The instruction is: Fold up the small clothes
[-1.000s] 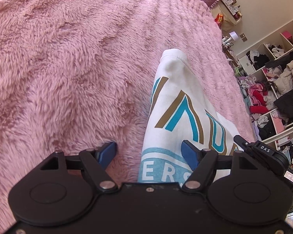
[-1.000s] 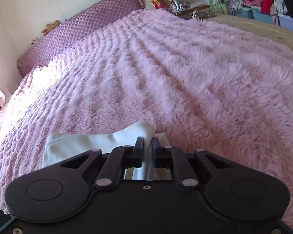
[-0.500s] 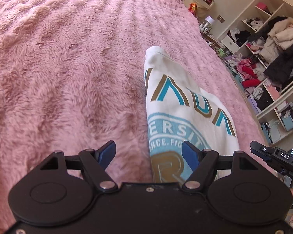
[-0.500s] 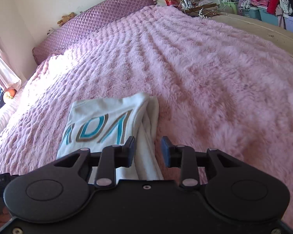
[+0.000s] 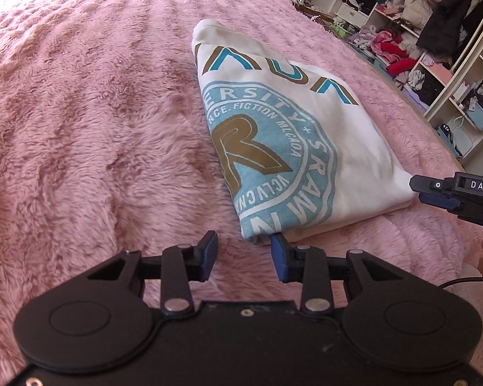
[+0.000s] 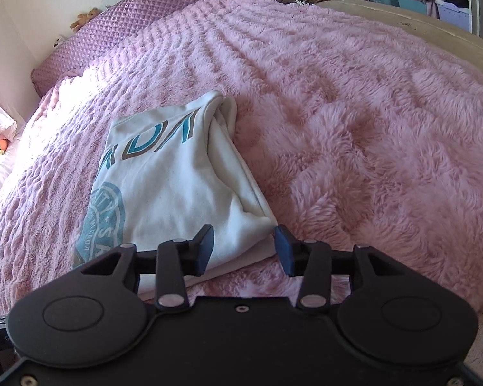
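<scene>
White shirt (image 5: 309, 135) lies folded flat on the pink fuzzy blanket (image 5: 90, 122) covering the bed, printed side up: blue round emblem with a brown "R", blue-and-brown letters above it. Left gripper (image 5: 244, 253) sits low over the blanket at the shirt's near corner, jaws spread wide, holding nothing; its right blue pad is just beside the corner, contact cannot be told. Right gripper (image 6: 244, 247) is at the shirt's other near corner, jaws also spread wide and empty; the shirt's (image 6: 174, 186) folded edge shows between and behind the 2 pads. In the left wrist view the right gripper (image 5: 434, 193) appears at the frame's right edge, its tip against the shirt's right corner. A purple quilted headboard (image 6: 122, 29) stands at the far end of the bed. Open shelves (image 5: 434, 38) stuffed with clothes stand well apart, beyond the bed's right side.
</scene>
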